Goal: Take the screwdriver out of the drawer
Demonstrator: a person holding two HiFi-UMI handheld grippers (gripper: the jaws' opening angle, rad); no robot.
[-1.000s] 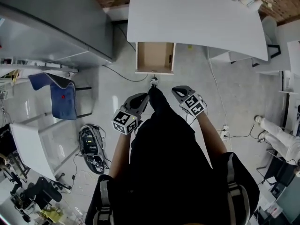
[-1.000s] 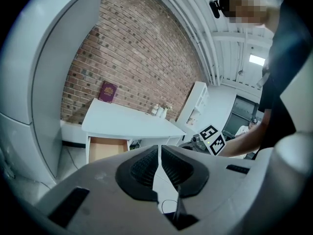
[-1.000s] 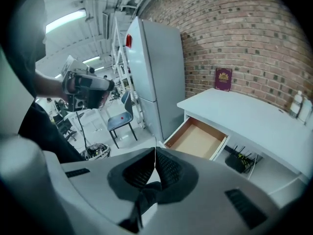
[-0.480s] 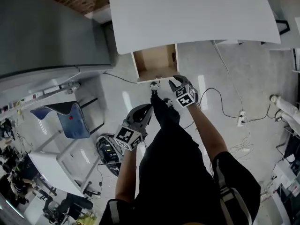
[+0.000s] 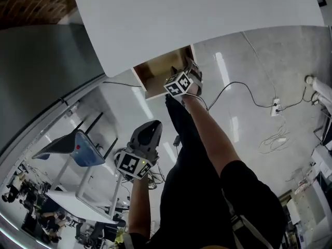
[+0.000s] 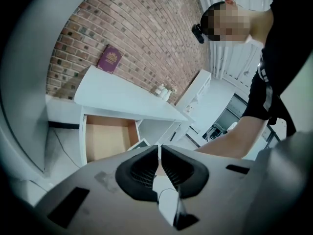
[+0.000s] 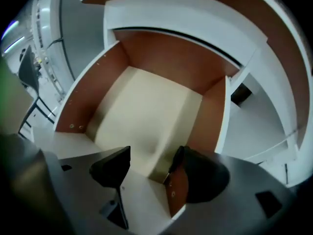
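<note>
The open wooden drawer [image 5: 150, 74] hangs under the white desk [image 5: 197, 14]. My right gripper [image 5: 188, 69] reaches down over the drawer's right front corner. In the right gripper view its jaws [image 7: 150, 155] stand open over the pale drawer bottom [image 7: 142, 111], having just been opening, with nothing between them. A slim dark shape [image 7: 172, 166] lies by the right inner wall next to the right fingertip; whether it is the screwdriver I cannot tell. My left gripper [image 5: 147, 133] hangs back by my leg, shut and empty [image 6: 159, 153], pointing toward the drawer [image 6: 105, 138].
A blue chair [image 5: 78, 147] stands at the left near a grey cabinet [image 5: 41, 71]. Cables and a power strip [image 5: 275, 108] lie on the floor at the right. A purple book [image 6: 109, 59] leans against the brick wall on the desk.
My right gripper went from in front of my body to the drawer and dipped into it, its jaws opening. The left gripper sank lower. The head view swung nearer the desk.
</note>
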